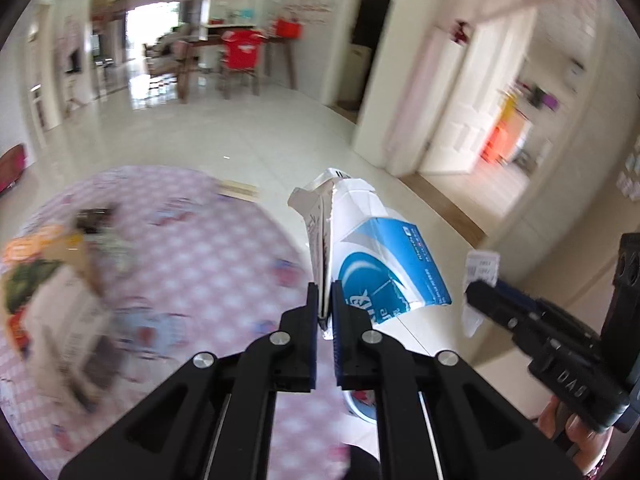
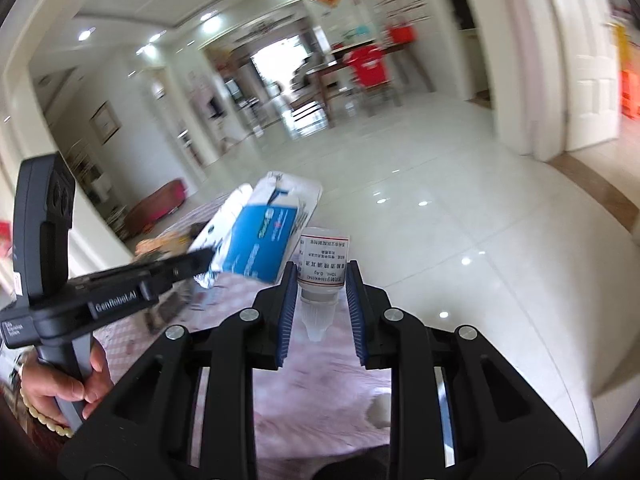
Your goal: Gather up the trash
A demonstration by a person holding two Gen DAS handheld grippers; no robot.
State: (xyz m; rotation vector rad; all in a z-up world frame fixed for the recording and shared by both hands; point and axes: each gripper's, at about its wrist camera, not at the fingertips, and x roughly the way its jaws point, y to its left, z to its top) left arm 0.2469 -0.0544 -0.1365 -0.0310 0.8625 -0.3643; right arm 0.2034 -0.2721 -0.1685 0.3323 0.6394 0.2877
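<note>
My left gripper is shut on the edge of a flattened blue-and-white carton and holds it up above the pink checked table. The carton also shows in the right wrist view, held by the left gripper. My right gripper is shut on a small white-labelled plastic bottle, its clear nozzle pointing toward the camera. In the left wrist view the right gripper holds the same bottle to the right of the carton.
Blurred boxes and packets lie on the left part of the round table. Beyond it is a glossy tiled floor, a dining table with a red-covered chair, and a white door at right.
</note>
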